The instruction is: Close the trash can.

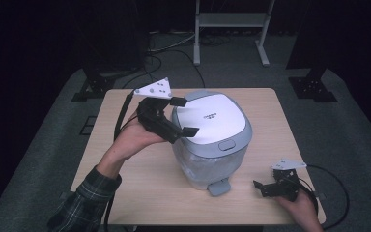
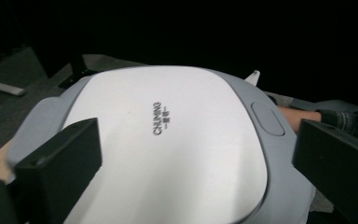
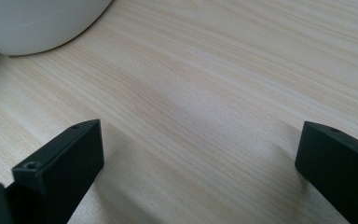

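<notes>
The left tool [image 1: 184,116] hangs open over the cooker's [image 1: 212,140] lid [image 2: 168,140], while the right tool [image 1: 261,187] rests open on the desk [image 1: 140,193] beside it.

Looks like a dark recording studio or lab rather than a home. Black surroundings, grey carpet [image 1: 348,125], loose cables [image 1: 159,60], metal stand feet [image 1: 314,89] and a white frame [image 1: 229,21] behind one lit wooden surface [image 1: 265,125].

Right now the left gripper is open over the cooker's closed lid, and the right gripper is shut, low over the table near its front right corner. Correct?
Not quite: the right gripper is open; the right gripper view shows its jaws wide apart over the table. The rest stands: the left gripper is open over the cooker's closed lid.
</notes>
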A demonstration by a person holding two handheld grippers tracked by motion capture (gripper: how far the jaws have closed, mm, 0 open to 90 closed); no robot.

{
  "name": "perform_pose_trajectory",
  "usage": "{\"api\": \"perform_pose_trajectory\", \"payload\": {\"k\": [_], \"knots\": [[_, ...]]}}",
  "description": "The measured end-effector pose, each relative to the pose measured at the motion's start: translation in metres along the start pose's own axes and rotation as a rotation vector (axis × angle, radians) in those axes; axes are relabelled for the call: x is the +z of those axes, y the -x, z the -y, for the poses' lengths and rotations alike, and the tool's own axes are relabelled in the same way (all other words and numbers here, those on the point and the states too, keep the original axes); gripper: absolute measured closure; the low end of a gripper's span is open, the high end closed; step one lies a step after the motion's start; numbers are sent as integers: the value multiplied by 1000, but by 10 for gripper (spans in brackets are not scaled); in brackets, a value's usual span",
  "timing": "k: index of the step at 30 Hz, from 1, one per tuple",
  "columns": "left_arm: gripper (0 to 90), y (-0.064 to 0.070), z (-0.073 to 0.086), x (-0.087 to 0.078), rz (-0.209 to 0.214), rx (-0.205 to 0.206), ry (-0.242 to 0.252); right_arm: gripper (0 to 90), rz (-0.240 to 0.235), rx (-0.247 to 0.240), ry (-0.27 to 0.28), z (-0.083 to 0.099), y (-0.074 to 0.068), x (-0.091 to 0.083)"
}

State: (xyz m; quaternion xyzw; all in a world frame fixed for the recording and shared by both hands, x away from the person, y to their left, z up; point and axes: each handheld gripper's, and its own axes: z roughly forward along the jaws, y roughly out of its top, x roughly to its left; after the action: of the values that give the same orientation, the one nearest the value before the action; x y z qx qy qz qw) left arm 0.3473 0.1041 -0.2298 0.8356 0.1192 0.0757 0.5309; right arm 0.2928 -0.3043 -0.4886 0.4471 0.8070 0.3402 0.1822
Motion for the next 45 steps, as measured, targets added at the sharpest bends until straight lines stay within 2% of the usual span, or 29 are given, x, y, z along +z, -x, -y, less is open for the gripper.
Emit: {"api": "perform_pose_trajectory", "payload": {"k": [10,21,30,45], "knots": [[0,-1,21,-27,-60,-8,11,0,1,3,0,0,-1,0],[0,1,54,-42,-119,-12,11,0,1,3,0,0,-1,0],[0,2,92,-46,-169,-23,1,0,1,3,0,0,-1,0],[0,3,153,-45,-212,-80,-29,0,1,4,0,0,-1,0]]}}
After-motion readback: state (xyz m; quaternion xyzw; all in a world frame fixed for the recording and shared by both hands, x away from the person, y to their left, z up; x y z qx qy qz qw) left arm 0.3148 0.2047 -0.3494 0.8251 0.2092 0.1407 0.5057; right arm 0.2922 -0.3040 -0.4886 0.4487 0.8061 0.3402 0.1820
